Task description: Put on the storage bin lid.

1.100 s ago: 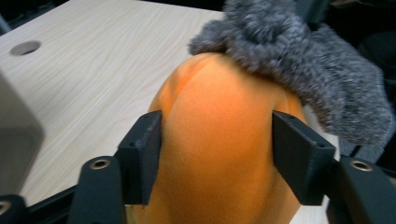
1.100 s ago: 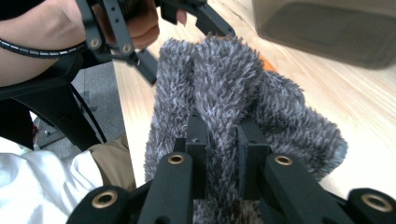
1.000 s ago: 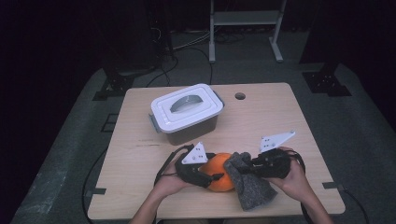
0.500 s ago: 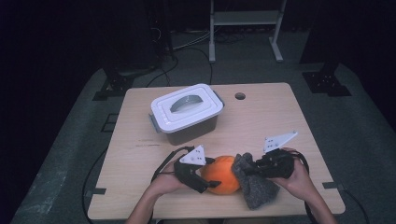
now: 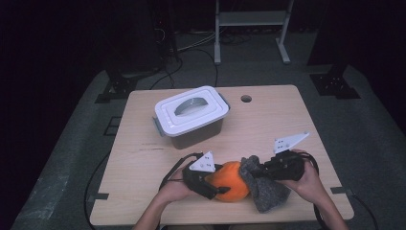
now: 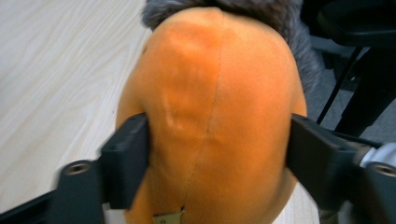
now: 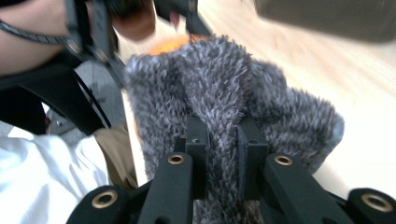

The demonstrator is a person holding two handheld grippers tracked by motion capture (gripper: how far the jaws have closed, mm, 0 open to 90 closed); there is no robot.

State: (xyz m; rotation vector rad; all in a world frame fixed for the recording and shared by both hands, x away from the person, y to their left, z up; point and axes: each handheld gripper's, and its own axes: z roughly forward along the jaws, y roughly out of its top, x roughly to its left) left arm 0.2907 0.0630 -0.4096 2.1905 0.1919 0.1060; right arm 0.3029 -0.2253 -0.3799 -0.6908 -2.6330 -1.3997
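An orange plush ball (image 5: pixel 231 181) lies near the table's front edge, seamed down its middle (image 6: pixel 219 93). My left gripper (image 5: pixel 213 184) comes at it from the left. Its jaws have just been closing on the ball, and both pads (image 6: pixel 130 154) press into its sides. A grey fuzzy cloth (image 5: pixel 268 191) hangs against the ball's right side. My right gripper (image 5: pixel 261 171) is shut on a fold of this cloth (image 7: pixel 224 79), which bunches up between its two jaws (image 7: pixel 223 135).
A white-lidded plastic box (image 5: pixel 191 115) with a grey handle stands at the table's back left. The wooden table (image 5: pixel 287 124) has a round hole (image 5: pixel 246 98) near its far edge. Cables trail from both grippers. A metal stand's legs (image 5: pixel 251 28) stand beyond the table.
The ball and cloth have shifted slightly right and toward the front edge. More of the orange ball shows beside the grey cloth. Both hands have barely moved.
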